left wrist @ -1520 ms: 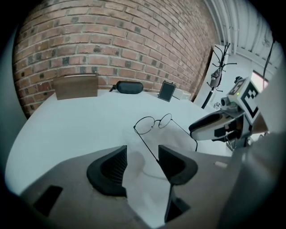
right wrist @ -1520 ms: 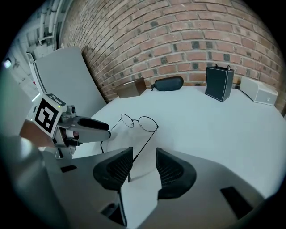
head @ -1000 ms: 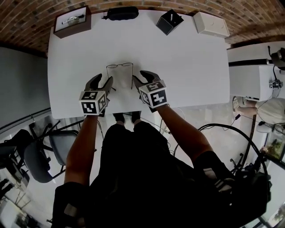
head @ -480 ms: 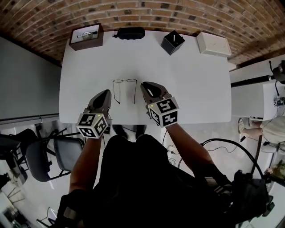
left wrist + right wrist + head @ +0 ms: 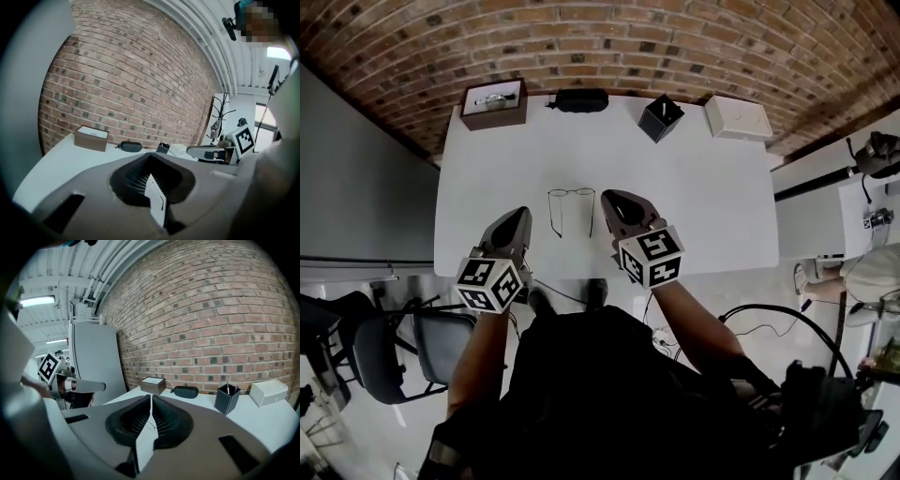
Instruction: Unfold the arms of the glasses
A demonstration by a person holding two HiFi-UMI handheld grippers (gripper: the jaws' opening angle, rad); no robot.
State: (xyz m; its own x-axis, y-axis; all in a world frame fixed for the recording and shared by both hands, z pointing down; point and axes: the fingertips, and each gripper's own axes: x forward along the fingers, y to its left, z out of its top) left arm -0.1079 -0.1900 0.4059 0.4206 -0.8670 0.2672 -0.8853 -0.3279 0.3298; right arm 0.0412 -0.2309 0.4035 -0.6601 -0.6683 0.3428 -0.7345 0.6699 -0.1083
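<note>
Your glasses (image 5: 572,194) are sitting on the white counter (image 5: 703,206) with both arms swung out, pointing back toward you. Your left hand-held gripper (image 5: 521,217) hangs just left of them, jaws pressed together on nothing. The right hand-held gripper (image 5: 609,200) is just to their right. Its jaws have just been closing and now meet at the tips, nothing between them either. Along the far edge by the brick wall you've got a brown box (image 5: 494,103), a dark case (image 5: 581,99), a black pen holder (image 5: 661,117) and a white box (image 5: 738,118).
</note>
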